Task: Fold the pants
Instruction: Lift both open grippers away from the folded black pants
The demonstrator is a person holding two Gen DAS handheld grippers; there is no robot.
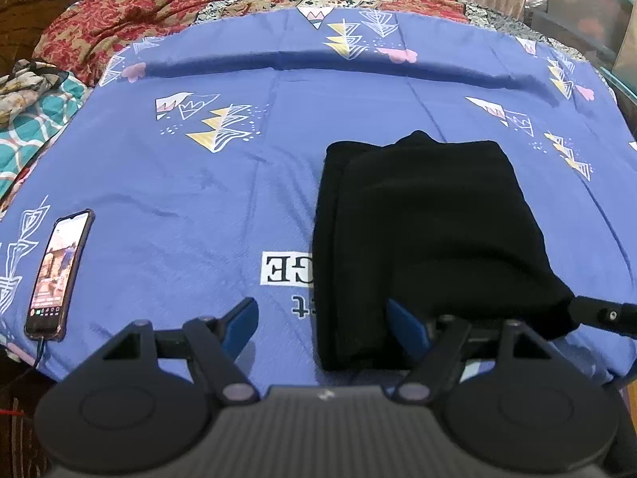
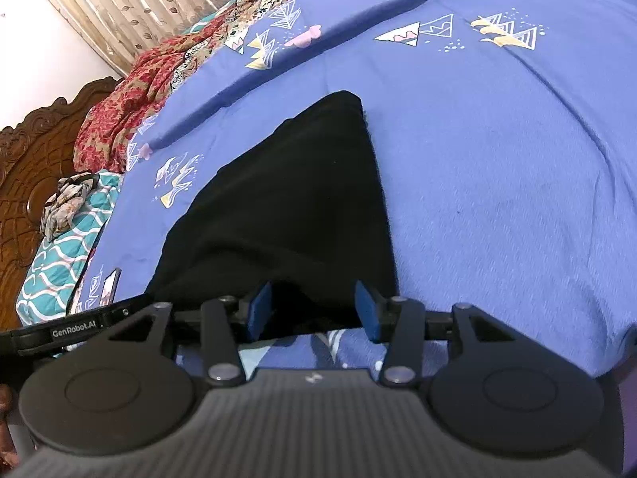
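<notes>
Black pants [image 1: 430,231] lie folded into a compact rectangle on the blue patterned bedsheet [image 1: 199,183]. My left gripper [image 1: 324,324] hovers at the bundle's near left corner with its jaws wide apart; the right blue pad [image 1: 406,328] is over the fabric and the left pad [image 1: 243,324] is over bare sheet. In the right wrist view the pants [image 2: 286,199] stretch away from my right gripper [image 2: 314,310], which is open. The fabric's near edge lies between its blue pads [image 2: 260,310], and they do not press on it.
A phone [image 1: 57,275] with a lit screen and a cable lies near the sheet's left edge. A red floral blanket [image 1: 119,20] is heaped at the back. A teal quilt [image 2: 59,255] and a carved wooden headboard [image 2: 28,167] are at the left, and curtains hang behind.
</notes>
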